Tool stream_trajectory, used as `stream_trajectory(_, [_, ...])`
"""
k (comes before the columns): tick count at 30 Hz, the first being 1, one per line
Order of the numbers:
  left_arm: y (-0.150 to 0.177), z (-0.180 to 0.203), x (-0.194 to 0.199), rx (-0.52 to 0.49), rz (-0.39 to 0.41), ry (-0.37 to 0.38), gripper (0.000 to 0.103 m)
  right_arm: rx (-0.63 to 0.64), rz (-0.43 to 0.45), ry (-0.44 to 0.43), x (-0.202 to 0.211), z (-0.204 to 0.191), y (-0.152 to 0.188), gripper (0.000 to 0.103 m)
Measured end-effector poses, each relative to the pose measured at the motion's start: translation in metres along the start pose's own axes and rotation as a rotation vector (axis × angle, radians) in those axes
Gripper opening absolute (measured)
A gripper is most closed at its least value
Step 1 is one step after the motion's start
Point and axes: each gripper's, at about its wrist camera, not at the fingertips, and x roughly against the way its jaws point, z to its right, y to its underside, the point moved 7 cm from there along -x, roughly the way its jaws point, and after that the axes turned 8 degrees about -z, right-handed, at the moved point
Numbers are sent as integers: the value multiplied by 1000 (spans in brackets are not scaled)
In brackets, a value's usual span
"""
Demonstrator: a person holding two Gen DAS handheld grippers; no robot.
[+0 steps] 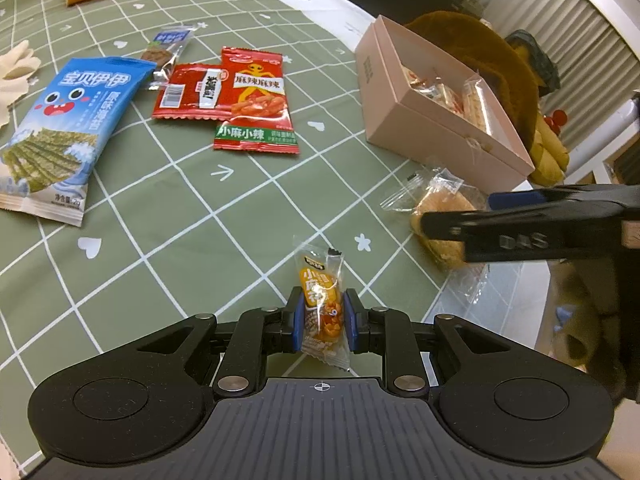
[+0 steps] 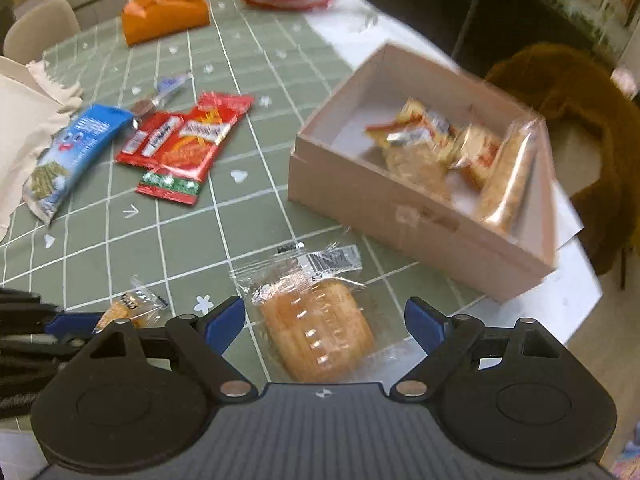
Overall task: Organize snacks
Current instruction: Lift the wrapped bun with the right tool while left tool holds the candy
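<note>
Left gripper (image 1: 323, 318) pinching orange snack packet (image 1: 322, 300) at lower centre, right gripper (image 2: 325, 320) spread over wrapped bread (image 2: 320, 328), pink box (image 2: 400, 208) right of centre.

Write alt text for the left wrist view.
The left gripper is shut on a small orange snack packet above a green checked tablecloth. Ahead lie a blue seaweed bag and red snack packets; a pink box sits right, the right gripper over a wrapped bread.
</note>
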Motion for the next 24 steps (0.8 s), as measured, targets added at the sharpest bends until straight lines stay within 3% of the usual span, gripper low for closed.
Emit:
stream_trajectory(6, [0,0,0,0,0,1,25,-68,-58,-59,-15,-8,3,85])
stream_trajectory(9, [0,1,0,-2,1,2,25,-80,-66,-98,-11,-15,13,70])
stream_trajectory(13, [0,2,0,-15,3,-7,25,-114,-65,-115,-8,-13,20,66])
stream_trajectory(15, [0,3,0,-23,5,-13,25,-149,-63,-124,-7,-9,23,56])
stream_trajectory(24, [4,10,-1,-43,-6,-35,25,-228,-35,-186,14,5,44,50])
